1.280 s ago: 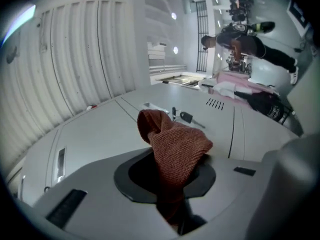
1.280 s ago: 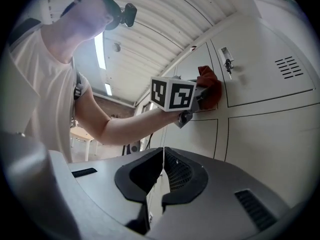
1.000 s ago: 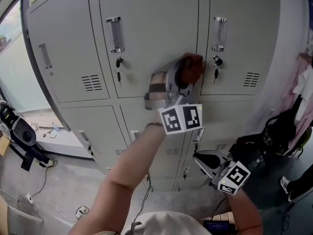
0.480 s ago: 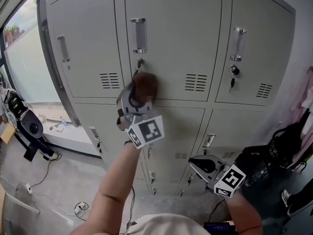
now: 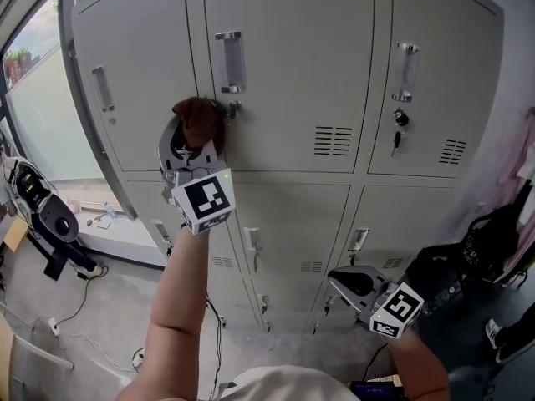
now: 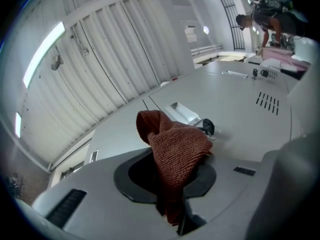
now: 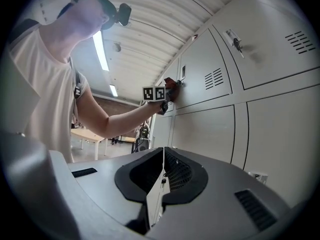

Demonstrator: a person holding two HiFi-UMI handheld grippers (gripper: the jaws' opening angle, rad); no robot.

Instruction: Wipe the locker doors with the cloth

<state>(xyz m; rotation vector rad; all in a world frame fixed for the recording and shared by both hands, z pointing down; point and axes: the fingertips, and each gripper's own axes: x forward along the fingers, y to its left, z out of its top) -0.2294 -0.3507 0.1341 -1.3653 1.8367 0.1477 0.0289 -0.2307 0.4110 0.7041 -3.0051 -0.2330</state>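
My left gripper (image 5: 194,132) is shut on a rust-brown knitted cloth (image 5: 199,117), which presses on the upper middle locker door (image 5: 292,82) just left of its keyed lock (image 5: 231,107). In the left gripper view the cloth (image 6: 176,154) bunches up out of the shut jaws in front of the lock (image 6: 206,127). My right gripper (image 5: 351,284) hangs low at the right, shut and holding nothing, in front of the lower doors (image 5: 288,224). From the right gripper view the left arm and cloth (image 7: 170,86) show against the doors.
Grey lockers stand in two rows, each door with a chrome handle (image 5: 230,61) and vents (image 5: 333,140). A key hangs from the upper right door's lock (image 5: 399,122). Exercise equipment (image 5: 38,215) stands at the left, and dark bags (image 5: 481,241) and clothing at the right.
My left gripper has swept the cloth leftward across the upper doors, from near the right door's seam to beside the middle door's lock. The right gripper has stayed low.
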